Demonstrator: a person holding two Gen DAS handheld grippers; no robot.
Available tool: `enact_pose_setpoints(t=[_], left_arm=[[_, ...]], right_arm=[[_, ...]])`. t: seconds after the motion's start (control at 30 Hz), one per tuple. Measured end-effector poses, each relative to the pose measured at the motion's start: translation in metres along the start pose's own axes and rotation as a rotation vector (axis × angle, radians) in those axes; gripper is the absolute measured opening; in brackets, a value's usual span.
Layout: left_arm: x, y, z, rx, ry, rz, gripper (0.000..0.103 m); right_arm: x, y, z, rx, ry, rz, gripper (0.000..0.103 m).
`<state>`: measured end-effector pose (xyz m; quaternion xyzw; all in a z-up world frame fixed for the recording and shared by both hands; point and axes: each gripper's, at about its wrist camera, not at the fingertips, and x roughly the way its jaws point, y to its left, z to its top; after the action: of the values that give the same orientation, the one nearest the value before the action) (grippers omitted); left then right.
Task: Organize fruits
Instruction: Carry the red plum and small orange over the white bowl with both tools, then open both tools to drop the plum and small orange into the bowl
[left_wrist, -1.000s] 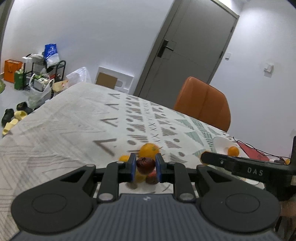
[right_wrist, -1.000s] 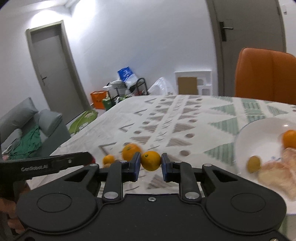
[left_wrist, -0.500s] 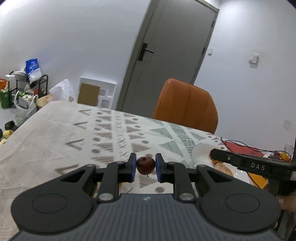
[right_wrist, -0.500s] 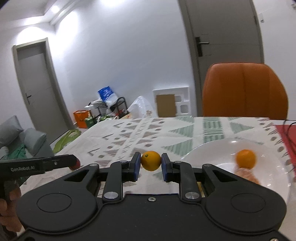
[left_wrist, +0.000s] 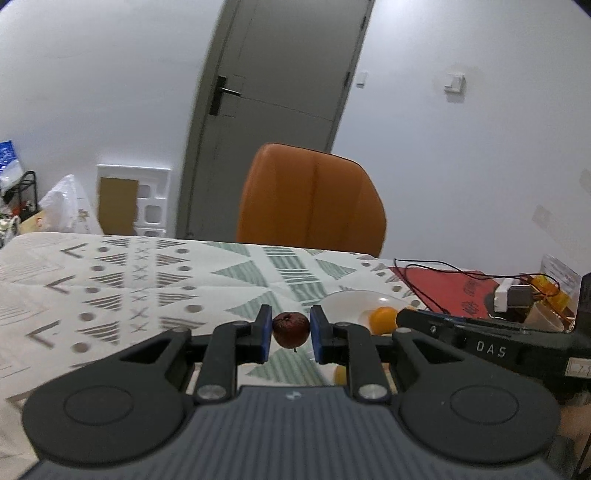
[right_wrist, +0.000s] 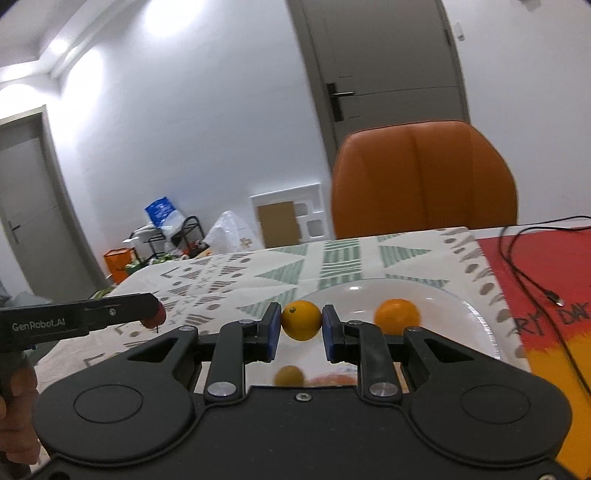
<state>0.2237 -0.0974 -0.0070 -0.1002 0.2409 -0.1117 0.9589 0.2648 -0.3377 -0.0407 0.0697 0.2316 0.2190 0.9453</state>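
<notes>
Over the white plate (right_wrist: 476, 314), my right gripper (right_wrist: 301, 332) is clamped on a small orange citrus fruit (right_wrist: 301, 319), its blue pads pressed to both sides. I judge this piece close to delivered: it hangs above the near part of the plate and only needs lowering and letting go. Already lying on the plate are a rounder orange (right_wrist: 397, 316), a small yellowish fruit (right_wrist: 289, 376) and what looks like peeled segments, mostly hidden behind my gripper body.

My left gripper (left_wrist: 291, 334) is closed on a dark red fruit (left_wrist: 291, 329), wrinkled and dull-skinned with a thin stem poking out below. It is held in the air above the patterned tabletop (left_wrist: 147, 280), left of the plate (left_wrist: 351, 301) and not yet over it, so that one has further to go.

Both fruits are small, round and firm-looking, so I expect them to roll once dropped. Whether more fruit waits on the tabletop I cannot tell from here.
</notes>
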Motion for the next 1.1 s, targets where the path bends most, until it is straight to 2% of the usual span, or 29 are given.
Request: enact_pose_setpoints(t=[0.37, 0.57, 0.93, 1.03, 1.1], left_arm=[[0.047, -0.029, 0.013, 0.028, 0.034, -0.079, 0.020], [0.062, -0.032, 0.006, 0.018, 0.052, -0.121, 0.020], [0.076, -0.028, -0.004, -0.026, 0.090, -0.141, 0.023], [0.076, -0.028, -0.003, -0.032, 0.096, -0.134, 0.024], [0.073, -0.027, -0.001, -0.038, 0.090, -0.123, 0.024]], right_arm=[[-0.001, -0.030, -0.001, 0.057, -0.008, -0.070, 0.022], [0.005, -0.038, -0.003, 0.075, 0.000, -0.086, 0.022], [0.015, -0.035, -0.009, 0.067, 0.030, -0.081, 0.023], [0.016, -0.034, -0.009, 0.069, 0.039, -0.076, 0.028], [0.016, -0.035, -0.008, 0.073, 0.035, -0.076, 0.028]])
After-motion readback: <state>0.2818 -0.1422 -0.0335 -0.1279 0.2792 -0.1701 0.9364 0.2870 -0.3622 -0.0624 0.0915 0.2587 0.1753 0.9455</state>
